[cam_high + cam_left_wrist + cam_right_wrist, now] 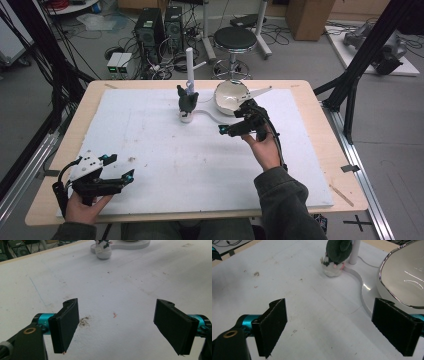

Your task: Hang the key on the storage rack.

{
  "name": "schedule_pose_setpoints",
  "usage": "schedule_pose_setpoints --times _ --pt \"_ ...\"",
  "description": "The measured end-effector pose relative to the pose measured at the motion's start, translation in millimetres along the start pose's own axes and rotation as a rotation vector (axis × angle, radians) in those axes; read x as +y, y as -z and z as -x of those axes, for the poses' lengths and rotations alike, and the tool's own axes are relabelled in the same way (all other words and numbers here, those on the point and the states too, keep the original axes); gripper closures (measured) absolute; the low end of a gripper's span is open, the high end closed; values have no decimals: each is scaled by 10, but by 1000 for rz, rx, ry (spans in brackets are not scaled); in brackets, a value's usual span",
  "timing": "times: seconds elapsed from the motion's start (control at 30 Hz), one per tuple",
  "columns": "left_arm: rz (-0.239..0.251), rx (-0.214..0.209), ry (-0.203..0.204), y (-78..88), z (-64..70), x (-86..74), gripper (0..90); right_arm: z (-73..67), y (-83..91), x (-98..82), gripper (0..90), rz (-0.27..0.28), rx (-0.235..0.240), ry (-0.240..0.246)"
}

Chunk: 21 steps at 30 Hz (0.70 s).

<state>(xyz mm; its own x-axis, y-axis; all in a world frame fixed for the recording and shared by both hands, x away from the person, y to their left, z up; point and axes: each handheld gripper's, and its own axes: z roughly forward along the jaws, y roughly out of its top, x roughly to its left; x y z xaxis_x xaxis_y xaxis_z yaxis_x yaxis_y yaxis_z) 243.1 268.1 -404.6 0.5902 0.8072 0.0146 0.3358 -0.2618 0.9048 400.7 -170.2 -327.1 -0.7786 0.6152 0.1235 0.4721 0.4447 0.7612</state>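
Admittedly, a good deal is hard to read here. The small plush toy (pixel 188 102) is dark green above and white at its base, but its face and shape stay blurred in the high view, and the left gripper view cuts its top off at the frame edge (pixel 103 250). In the right gripper view its head runs out of frame too (pixel 335 257). The white bowl (pixel 231 96) is cropped at the right edge of the right gripper view (pixel 404 277), and in the high view the right gripper (pixel 235 123) covers part of its near rim. What the white post (pixel 190 64) behind the toy carries cannot be made out.

The toy stands on the white sheet (pixel 165 150) that covers the counter (pixel 330 145), towards its far side, just in front of the post and on the thin white base plate (pixel 359 282) that curves over to the bowl. From the right gripper, the toy lies at about 10 o'clock in the high view, near but apart; in that gripper's own view it sits at 12 o'clock, beyond the jaws, with the bowl at 2 o'clock. This gripper is spread wide and holds nothing.

The left gripper (pixel 117 167) rests near the counter's front left corner, jaws likewise wide apart and empty, with the toy well apart at 1 o'clock.
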Motion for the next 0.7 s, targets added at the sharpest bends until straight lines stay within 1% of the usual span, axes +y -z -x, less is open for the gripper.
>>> schedule_pose_setpoints --times 0.1,0.2,0.37,0.43,0.6,0.7 --pt "0 0 1 0 -2 -1 210 0 9 -32 121 1 8 -10" --pt "1 -2 2 3 -5 -1 210 4 21 -68 121 5 3 -1" --pt "0 0 2 0 -2 -1 210 11 54 -123 121 8 -7 -11" --pt "0 0 1 2 -3 1 210 21 64 -136 121 4 -10 -7" --pt "1 -1 1 4 -4 1 210 16 104 -172 121 17 -16 -1" --pt "1 0 1 4 -3 1 210 12 121 -203 121 11 -17 -2"
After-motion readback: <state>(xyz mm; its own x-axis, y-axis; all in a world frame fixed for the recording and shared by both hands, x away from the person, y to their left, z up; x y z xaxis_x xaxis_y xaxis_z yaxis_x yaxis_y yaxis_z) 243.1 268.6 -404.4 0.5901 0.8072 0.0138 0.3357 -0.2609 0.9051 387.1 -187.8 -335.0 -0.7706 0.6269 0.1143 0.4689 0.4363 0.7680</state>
